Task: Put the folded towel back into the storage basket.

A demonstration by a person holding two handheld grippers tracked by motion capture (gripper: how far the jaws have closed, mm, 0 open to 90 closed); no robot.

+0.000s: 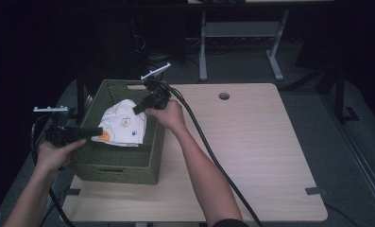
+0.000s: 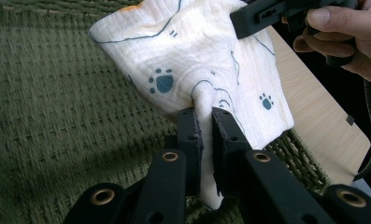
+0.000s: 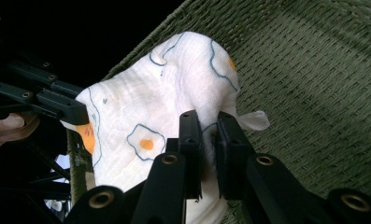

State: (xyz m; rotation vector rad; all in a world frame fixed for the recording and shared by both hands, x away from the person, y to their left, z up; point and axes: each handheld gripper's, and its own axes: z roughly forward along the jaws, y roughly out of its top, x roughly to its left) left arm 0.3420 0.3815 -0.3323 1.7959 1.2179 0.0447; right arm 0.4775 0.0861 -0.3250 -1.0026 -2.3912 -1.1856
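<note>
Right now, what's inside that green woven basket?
In the green basket is a white printed cloth, pinched by the left gripper and right gripper. Whatever lies under the cloth is covered.

right claw (image 3: 208, 135) pinches printed cloth (image 3: 174, 102) over basket (image 3: 323, 70)

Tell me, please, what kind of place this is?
Probably a lab or workshop for recording demonstrations, not a home: a bare wooden desk with a cable hole, metal frame legs behind it, and cabled handheld grippers pinching a printed cloth in a green woven basket.
</note>
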